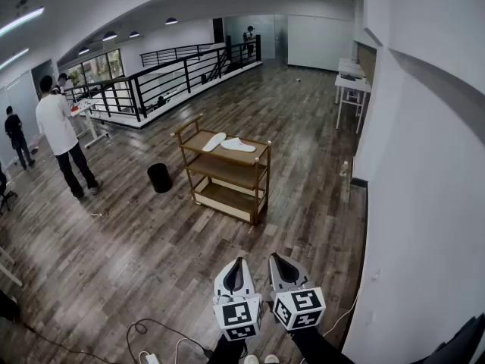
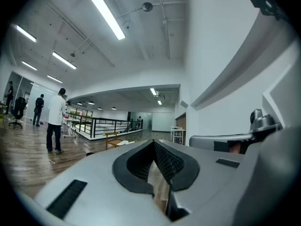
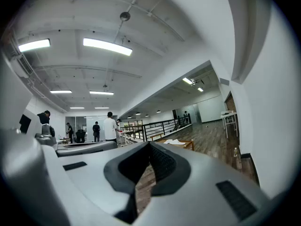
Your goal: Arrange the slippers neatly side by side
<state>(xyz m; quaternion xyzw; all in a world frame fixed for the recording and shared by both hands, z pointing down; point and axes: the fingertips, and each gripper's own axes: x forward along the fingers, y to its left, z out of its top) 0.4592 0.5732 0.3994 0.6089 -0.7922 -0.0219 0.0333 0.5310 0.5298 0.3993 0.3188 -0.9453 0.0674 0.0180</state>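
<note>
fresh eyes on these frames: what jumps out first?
The wooden cart stands alone mid-floor. On its top shelf the left slipper and right slipper, both white, are splayed in a V rather than side by side. Low in the head view, the left tool and right tool are shut and empty, well short of the cart. A person in a white shirt stands at far left.

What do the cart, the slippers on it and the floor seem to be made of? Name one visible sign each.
The cart: probably wood, with a warm brown frame and shelves.
The slippers: white and smooth, perhaps foam or rubber; too small to be sure.
The floor: wood or wood-look planks, with visible seams and a slight sheen.
</note>
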